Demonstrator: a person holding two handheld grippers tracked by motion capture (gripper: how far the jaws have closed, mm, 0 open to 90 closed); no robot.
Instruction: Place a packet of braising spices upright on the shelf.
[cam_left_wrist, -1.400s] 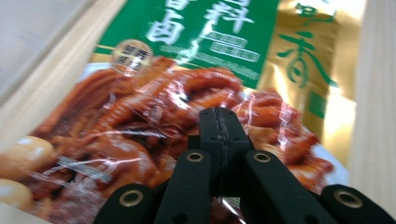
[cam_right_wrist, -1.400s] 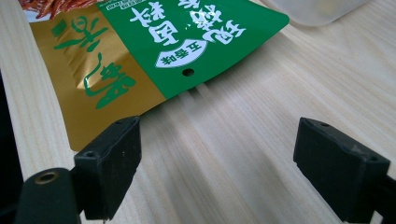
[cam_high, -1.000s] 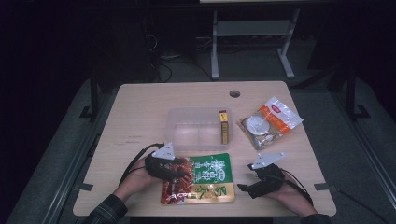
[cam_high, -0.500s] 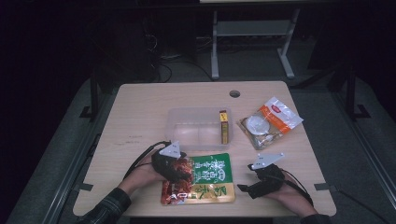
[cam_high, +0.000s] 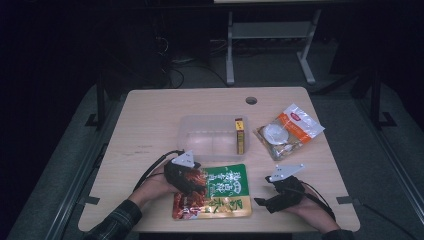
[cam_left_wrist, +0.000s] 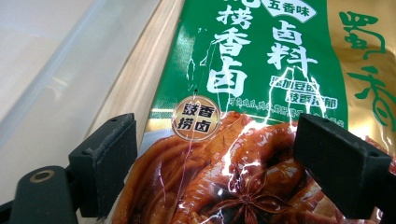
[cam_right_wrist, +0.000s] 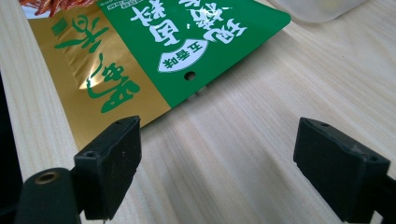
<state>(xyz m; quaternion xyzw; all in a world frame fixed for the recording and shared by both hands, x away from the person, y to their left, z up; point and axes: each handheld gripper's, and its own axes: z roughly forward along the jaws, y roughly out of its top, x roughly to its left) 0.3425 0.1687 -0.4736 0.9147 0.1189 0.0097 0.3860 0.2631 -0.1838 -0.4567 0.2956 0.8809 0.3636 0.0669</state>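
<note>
Near the front edge of the table (cam_high: 150, 120), a little left of its middle, the left gripper (cam_high: 192, 181) sits over the left end of a flat seasoning packet (cam_high: 220, 192). Its jaws have just been opening and now stand wide. In the left gripper view the two black pads (cam_left_wrist: 109, 161) hang apart above the packet's glossy brown food picture, one over its edge beside the bare wood, the other over the printed film, and neither presses on it. The packet lies flat on the wood, its long side along the front edge, green and gold toward the right, red-brown toward the left. The person's left hand (cam_high: 157, 186) holds the gripper from behind, a plaid sleeve (cam_high: 112, 225) coming in from the front left corner, and a black cable (cam_high: 155, 165) loops back over the table.

The right gripper (cam_high: 265, 200) rests near the front edge to the right of the packet, apart from it. Its jaws also stand wide; in the right gripper view the pads (cam_right_wrist: 112, 161) frame bare wood, with the packet's gold and green corner just beyond the left pad.

Behind the packet, at the middle of the table, stands a clear plastic tub (cam_high: 210, 137) with a slim yellow box (cam_high: 240, 136) on edge against its right wall. To the right of the tub, toward the right edge, lies a clear snack bag (cam_high: 290, 130) with an orange top. A round cable hole (cam_high: 251, 100) sits near the back edge.
</note>
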